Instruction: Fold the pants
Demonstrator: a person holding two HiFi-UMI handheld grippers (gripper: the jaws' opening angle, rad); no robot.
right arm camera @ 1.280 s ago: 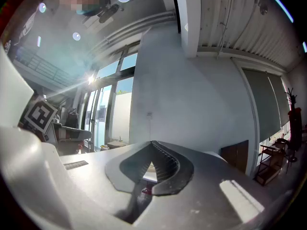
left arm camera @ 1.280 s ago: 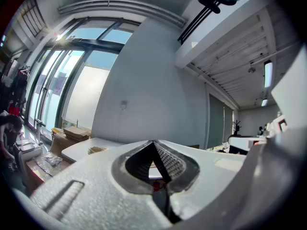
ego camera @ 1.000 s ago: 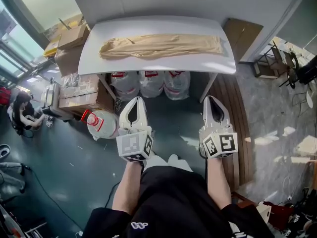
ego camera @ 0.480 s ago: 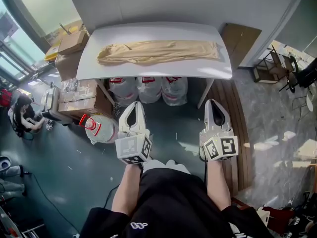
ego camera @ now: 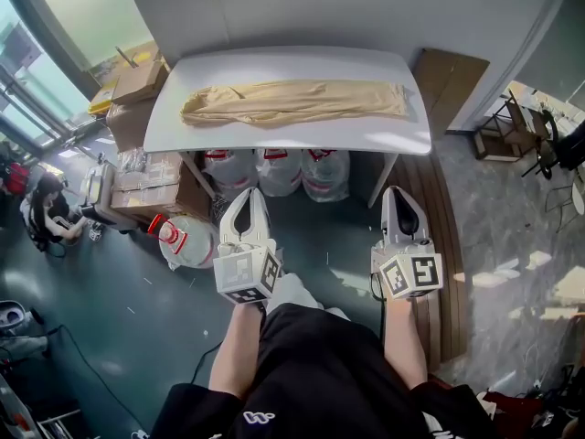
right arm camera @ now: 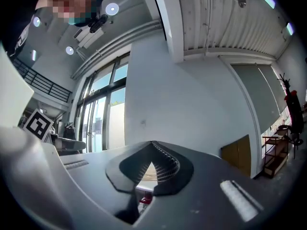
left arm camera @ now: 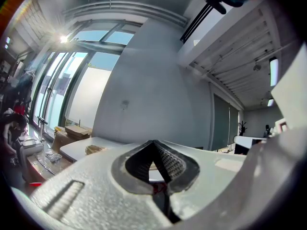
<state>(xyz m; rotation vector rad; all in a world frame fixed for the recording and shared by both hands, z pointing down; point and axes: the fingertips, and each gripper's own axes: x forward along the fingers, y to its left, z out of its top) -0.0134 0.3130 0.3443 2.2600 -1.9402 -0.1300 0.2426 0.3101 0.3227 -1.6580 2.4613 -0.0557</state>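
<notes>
Tan pants [ego camera: 292, 101] lie stretched lengthwise across a white table [ego camera: 292, 64], waistband end at the right and legs toward the left. Both grippers hover over the floor, well short of the table's near edge. My left gripper [ego camera: 247, 194] is shut with nothing between its tips, and it points level at the table. My right gripper [ego camera: 398, 191] is also shut and empty. In the left gripper view the closed jaw tips [left arm camera: 153, 143] fill the bottom, with the table [left arm camera: 76, 148] and pants [left arm camera: 96, 149] small behind them at the left. The right gripper view shows its shut jaws [right arm camera: 152, 143] against a grey wall.
Cardboard boxes [ego camera: 137, 82] are stacked left of the table, more boxes [ego camera: 146, 179] below them. Clear bags [ego camera: 274, 167] sit under the table. A water jug [ego camera: 187, 240] lies on the floor near my left gripper. A brown board [ego camera: 452, 85] leans at the right. A person [ego camera: 46, 213] crouches far left.
The table and pants have drifted lower in the head view as I come nearer. Both grippers have moved forward a little and stay shut and empty.
</notes>
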